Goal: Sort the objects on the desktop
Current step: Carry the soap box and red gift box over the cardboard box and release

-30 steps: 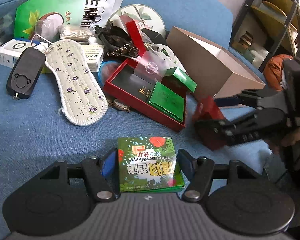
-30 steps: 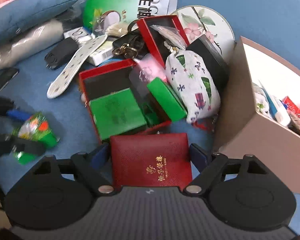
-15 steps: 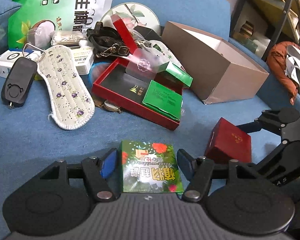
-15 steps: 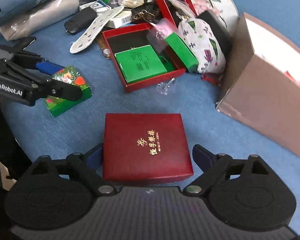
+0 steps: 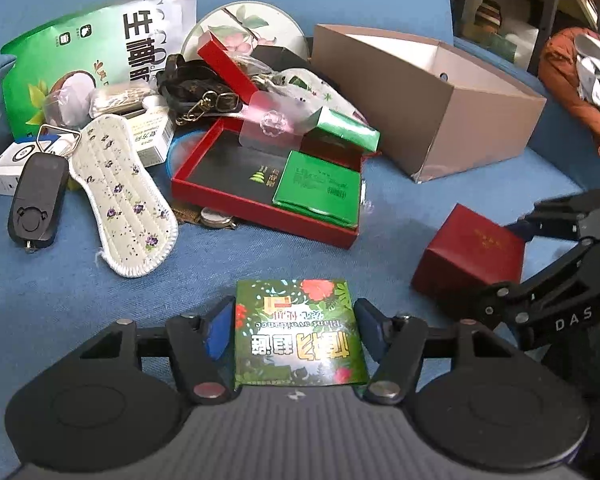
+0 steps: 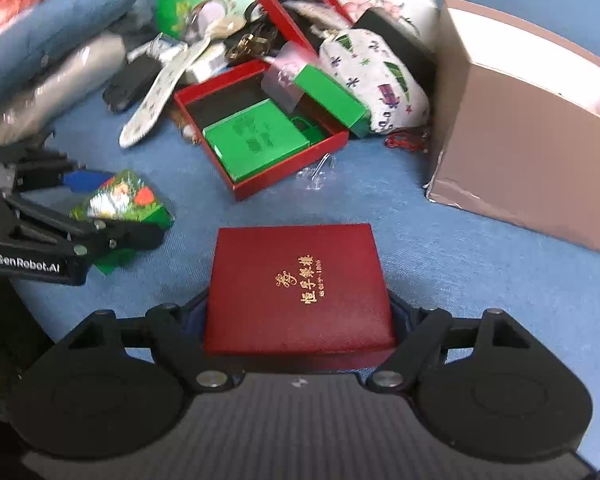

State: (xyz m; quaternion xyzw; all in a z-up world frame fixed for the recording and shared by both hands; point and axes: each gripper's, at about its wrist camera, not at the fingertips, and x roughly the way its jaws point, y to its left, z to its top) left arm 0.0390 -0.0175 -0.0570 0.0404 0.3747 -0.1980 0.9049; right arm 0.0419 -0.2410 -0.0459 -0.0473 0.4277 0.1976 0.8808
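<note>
My left gripper (image 5: 292,330) is shut on a green floral packet (image 5: 298,332), held low over the blue surface; it also shows in the right wrist view (image 6: 120,200). My right gripper (image 6: 300,312) is shut on a dark red box with gold lettering (image 6: 300,288), which also shows at the right of the left wrist view (image 5: 470,254). A brown cardboard box (image 5: 428,100) stands open at the back right. A red tray (image 5: 260,180) holds green packets (image 5: 318,186).
A clutter pile lies behind: a white insole (image 5: 120,192), a black key fob (image 5: 36,200), a green coconut bag (image 5: 100,52), a floral pouch (image 6: 376,80), a round floral plate (image 5: 244,24). Blue and grey cushions (image 6: 52,48) lie at the left. A shelf (image 5: 540,8) stands far right.
Both grippers have drawn back from the pile toward the near edge, each carrying its item. The red box has moved away from the red tray and cardboard box.
</note>
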